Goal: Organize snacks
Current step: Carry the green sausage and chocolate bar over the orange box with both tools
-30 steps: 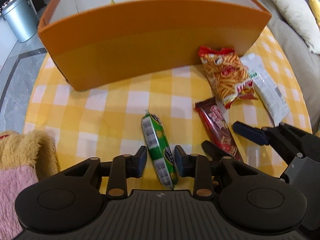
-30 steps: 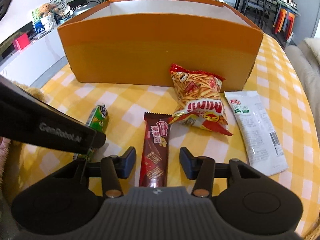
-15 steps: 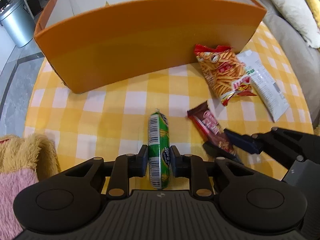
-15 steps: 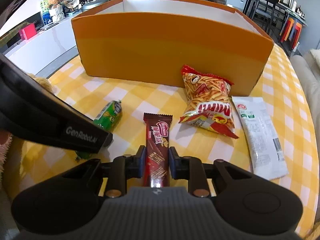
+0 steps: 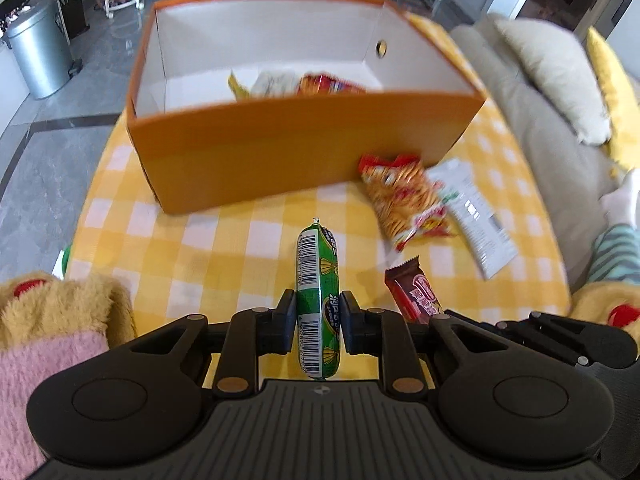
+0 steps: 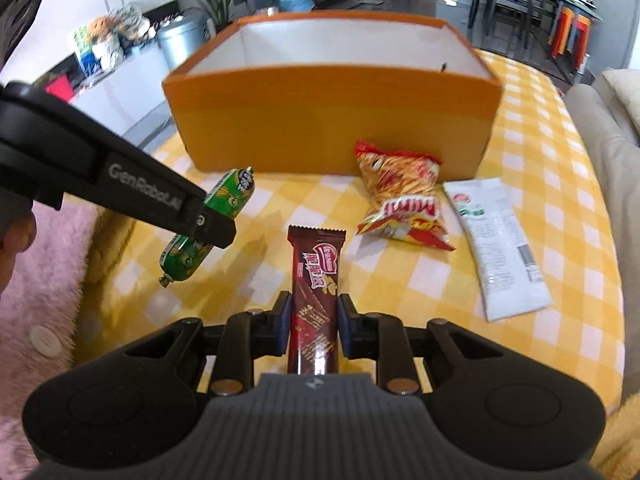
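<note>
My left gripper point(image 5: 318, 318) is shut on a green sausage snack point(image 5: 318, 280) and holds it in the air above the yellow checked table point(image 5: 224, 248); the snack also shows in the right wrist view point(image 6: 230, 196). My right gripper point(image 6: 311, 322) is shut on a brown chocolate bar point(image 6: 316, 276), lifted off the table; the bar also shows in the left wrist view point(image 5: 414, 294). The orange box point(image 5: 296, 148) stands ahead with several snack packs inside. A red chip bag point(image 6: 400, 196) and a white packet point(image 6: 500, 240) lie on the table by the box.
A sofa with cushions point(image 5: 552, 80) is to the right of the table. A metal bin point(image 5: 36, 52) stands on the floor at the left. Fluffy pink and tan fabric point(image 5: 48, 328) is at the near left.
Both grippers closed on their snacks and lifted them off the table. Both have risen, so the inside of the box now shows.
</note>
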`<action>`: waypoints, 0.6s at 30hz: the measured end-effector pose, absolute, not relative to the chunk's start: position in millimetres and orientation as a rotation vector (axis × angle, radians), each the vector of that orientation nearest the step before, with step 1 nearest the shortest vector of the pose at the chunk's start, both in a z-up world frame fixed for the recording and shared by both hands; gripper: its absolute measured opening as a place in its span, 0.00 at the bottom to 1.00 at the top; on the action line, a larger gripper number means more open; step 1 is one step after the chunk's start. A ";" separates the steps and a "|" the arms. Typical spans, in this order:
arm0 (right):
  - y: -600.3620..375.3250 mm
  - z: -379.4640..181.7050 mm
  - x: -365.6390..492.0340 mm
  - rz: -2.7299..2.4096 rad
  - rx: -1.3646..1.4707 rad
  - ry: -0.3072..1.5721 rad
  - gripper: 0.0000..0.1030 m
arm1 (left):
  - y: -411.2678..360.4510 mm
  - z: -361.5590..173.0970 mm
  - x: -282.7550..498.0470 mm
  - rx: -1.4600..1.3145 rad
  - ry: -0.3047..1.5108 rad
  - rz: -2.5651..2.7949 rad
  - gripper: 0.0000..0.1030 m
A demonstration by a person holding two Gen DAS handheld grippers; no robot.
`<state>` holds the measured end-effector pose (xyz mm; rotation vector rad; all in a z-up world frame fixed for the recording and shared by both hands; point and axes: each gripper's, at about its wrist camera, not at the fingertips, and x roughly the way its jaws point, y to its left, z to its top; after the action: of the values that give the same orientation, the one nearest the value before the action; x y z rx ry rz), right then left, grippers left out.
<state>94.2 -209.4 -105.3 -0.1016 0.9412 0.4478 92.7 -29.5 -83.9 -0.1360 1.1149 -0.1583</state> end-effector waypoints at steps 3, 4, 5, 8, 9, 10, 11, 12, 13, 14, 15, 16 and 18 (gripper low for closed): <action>-215.3 -91.0 90.6 0.437 -0.070 0.912 0.20 | -26.9 -68.6 92.5 -0.162 1.073 -0.170 0.24; -216.6 -86.5 89.5 0.434 -0.062 0.902 0.20 | -25.9 -62.8 92.9 -0.167 1.058 -0.175 0.24; -217.8 -82.4 89.3 0.432 -0.053 0.893 0.20 | -25.6 -58.5 94.0 -0.170 1.045 -0.179 0.24; -220.5 -70.9 88.1 0.424 -0.037 0.867 0.20 | -23.6 -44.8 96.7 -0.168 1.007 -0.189 0.24; -221.1 -66.5 87.7 0.420 -0.041 0.855 0.20 | -22.8 -41.0 97.9 -0.166 0.996 -0.190 0.24; -221.9 -62.4 88.0 0.416 -0.045 0.843 0.20 | -22.1 -38.5 98.5 -0.164 0.988 -0.191 0.24; -223.0 -58.3 89.2 0.410 -0.044 0.834 0.20 | -21.9 -35.5 99.7 -0.161 0.982 -0.193 0.24; -224.7 -54.6 91.7 0.404 -0.035 0.831 0.20 | -21.4 -32.5 102.5 -0.158 0.977 -0.197 0.24; -226.2 -51.2 94.8 0.400 -0.024 0.831 0.20 | -21.1 -30.1 105.0 -0.157 0.974 -0.200 0.24; -227.8 -47.2 98.5 0.395 -0.014 0.827 0.20 | -20.3 -27.7 107.5 -0.157 0.971 -0.203 0.24; -228.7 -43.4 101.9 0.390 -0.010 0.819 0.20 | -19.6 -24.5 110.6 -0.158 0.965 -0.206 0.24; -229.3 -38.4 105.9 0.383 -0.010 0.806 0.20 | -18.9 -21.5 113.0 -0.158 0.958 -0.210 0.24; -228.9 -29.4 112.3 0.384 -0.008 0.786 0.20 | -17.7 -14.8 118.5 -0.158 0.946 -0.219 0.24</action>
<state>112.3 -228.9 -29.4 -0.0080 0.7856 0.3837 118.5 -17.7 -14.8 -0.1576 0.9459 -0.2190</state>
